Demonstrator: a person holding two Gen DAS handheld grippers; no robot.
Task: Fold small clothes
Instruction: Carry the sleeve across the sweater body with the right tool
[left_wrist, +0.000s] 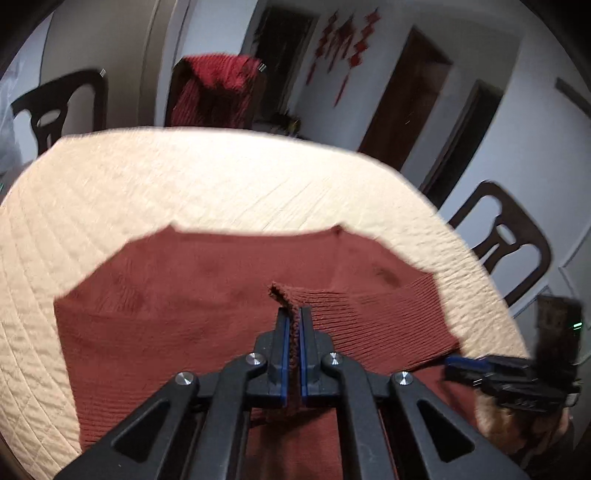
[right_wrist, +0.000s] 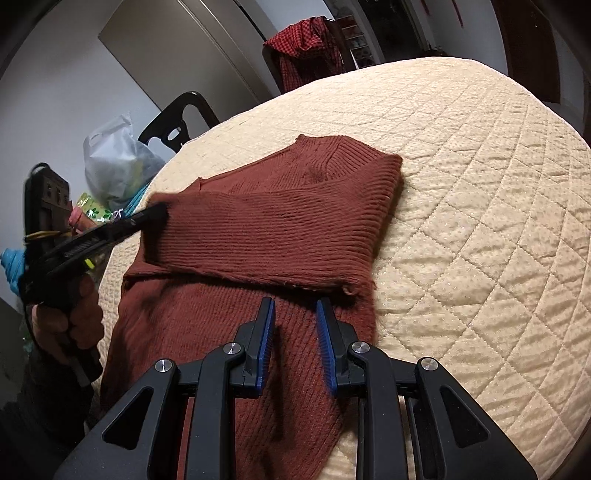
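Because your left gripper (left_wrist: 294, 314) is clenched on the sleeve cuff (left_wrist: 282, 291), the sleeve (right_wrist: 266, 236) lies across the sweater (right_wrist: 236, 332) ahead; your right gripper (right_wrist: 295, 306) hovers released just above the sweater's body on the quilted table (right_wrist: 480, 221).

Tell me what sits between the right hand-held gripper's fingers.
Only the sweater's ribbed body shows in the gap of the open right hand-held gripper; nothing is gripped, per the right wrist view.
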